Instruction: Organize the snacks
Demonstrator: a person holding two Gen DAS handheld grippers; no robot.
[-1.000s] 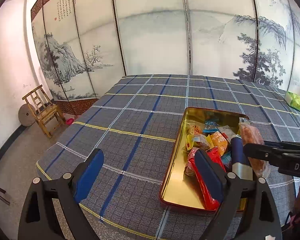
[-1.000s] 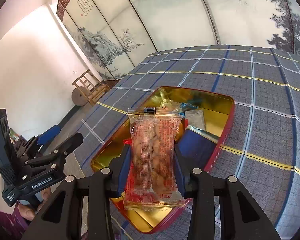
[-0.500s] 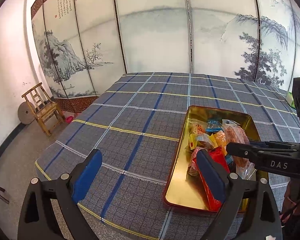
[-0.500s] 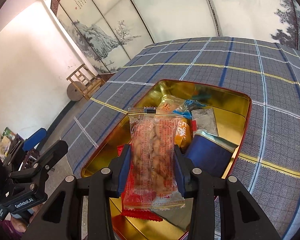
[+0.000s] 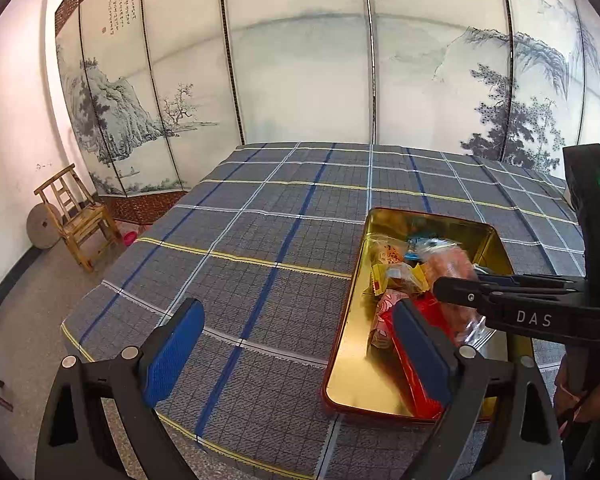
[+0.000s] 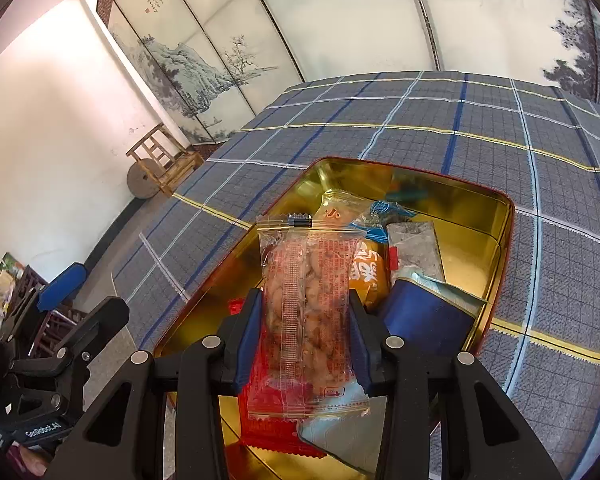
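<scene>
Two tongs are in play: the right tongs are clamped on a clear snack packet, held over the gold tin at frame centre, probably for dropping in. Its long axis runs away from the camera, sealed end up-frame. The left tongs are kept wide open, empty, lower left above the counter.

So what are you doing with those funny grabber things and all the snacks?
A person is tidying snacks into a gold tin on a checked tablecloth. The right gripper is squeezing a clear packet of snacks and holding it over the tin, where other packets already lie. The left gripper is wide open, holding nothing, beside the tin.
</scene>
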